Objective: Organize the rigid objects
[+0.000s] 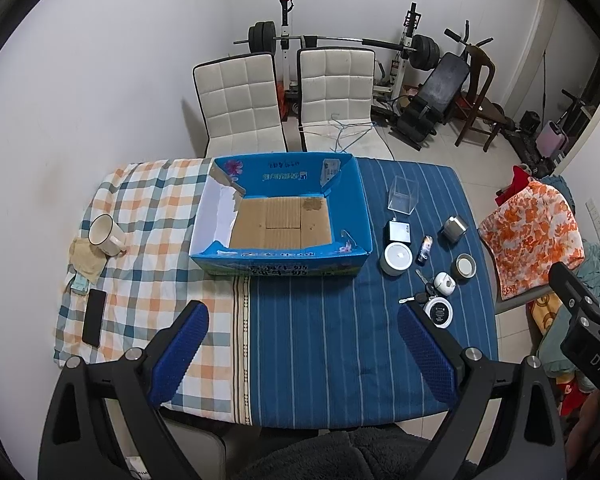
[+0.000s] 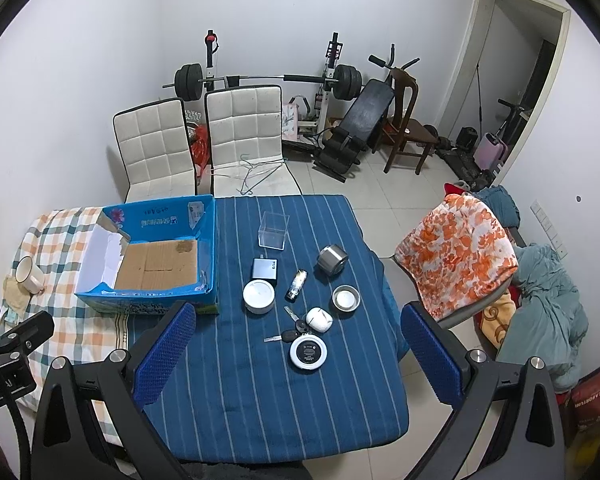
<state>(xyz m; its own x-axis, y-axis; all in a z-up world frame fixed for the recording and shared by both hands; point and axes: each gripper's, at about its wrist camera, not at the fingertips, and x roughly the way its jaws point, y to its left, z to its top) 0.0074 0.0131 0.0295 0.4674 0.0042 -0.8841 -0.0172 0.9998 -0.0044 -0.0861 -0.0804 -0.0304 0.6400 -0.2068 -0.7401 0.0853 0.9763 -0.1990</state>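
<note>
An empty blue cardboard box (image 1: 352, 216) (image 2: 208, 240) stands open on the table. To its right lie small rigid objects: a clear plastic cube (image 2: 274, 230), a dark charger (image 2: 265, 269), a white round tin (image 2: 259, 296), a small bottle (image 2: 297, 284), a metal cylinder (image 2: 332, 260), a candle tin (image 2: 345, 298), a white earbud case (image 2: 319, 319), keys (image 2: 290, 326) and a round black-and-white disc (image 2: 308, 352). My left gripper (image 1: 303, 330) is open and empty above the table's near side. My right gripper (image 2: 298, 332) is open and empty above the small objects.
A white mug (image 1: 105, 235) on a cloth and a black phone (image 1: 94, 317) lie on the checked cloth at left. Two white chairs (image 1: 240, 100) stand behind the table. A chair with an orange floral cloth (image 2: 456, 252) stands right. Gym gear lines the back wall.
</note>
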